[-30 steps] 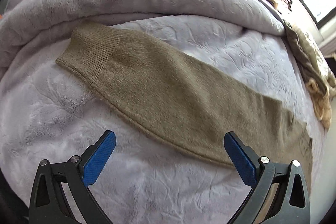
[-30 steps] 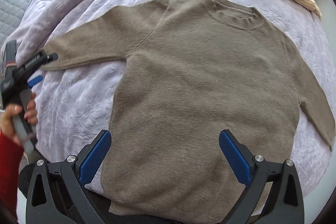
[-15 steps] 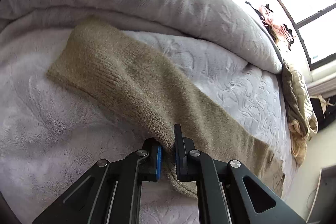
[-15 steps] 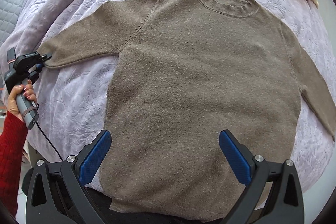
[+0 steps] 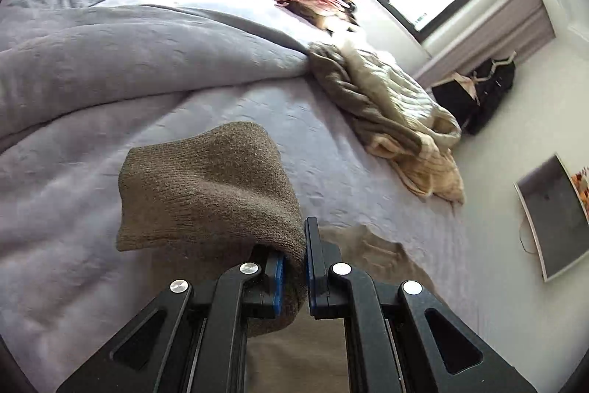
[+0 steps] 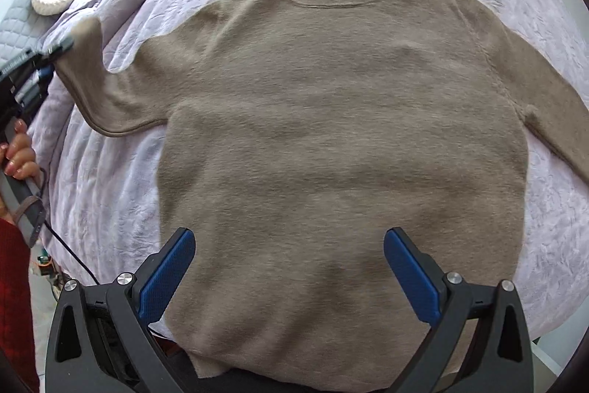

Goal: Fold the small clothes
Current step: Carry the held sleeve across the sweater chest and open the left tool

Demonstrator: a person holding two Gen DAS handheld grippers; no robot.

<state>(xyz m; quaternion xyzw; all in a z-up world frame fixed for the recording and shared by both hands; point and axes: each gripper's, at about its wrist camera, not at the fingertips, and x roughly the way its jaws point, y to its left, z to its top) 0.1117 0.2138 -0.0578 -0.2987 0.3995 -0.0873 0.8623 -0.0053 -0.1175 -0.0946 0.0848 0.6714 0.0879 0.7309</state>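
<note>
Nearest us, our left gripper (image 5: 292, 277) is clamped on the sleeve (image 5: 206, 194) of the brown sweater (image 6: 331, 142), the blue pads pinching a fold of knit just short of the cuff, which flops forward over the jaws. We judge the grip sits there so the whole sleeve can be swung across the body in one sweep. From the right wrist view that sleeve rises off the bedspread (image 6: 110, 190) at the sweater's left side, where the left hand (image 6: 16, 153) holds the tool's handle.

Our right gripper (image 6: 289, 273) hovers with its jaws spread wide over the near hem, touching nothing that we can make out; it looks placed to pin or catch the body while the sleeve comes over.

The sweater lies flat and face up, hem near, collar far, the right sleeve trailing off to the right.

Farther off, a heap of beige and tan clothes (image 5: 397, 127) waits beside the rolled grey duvet (image 5: 129, 61). No basket or bin shows, so nothing is contained.
</note>
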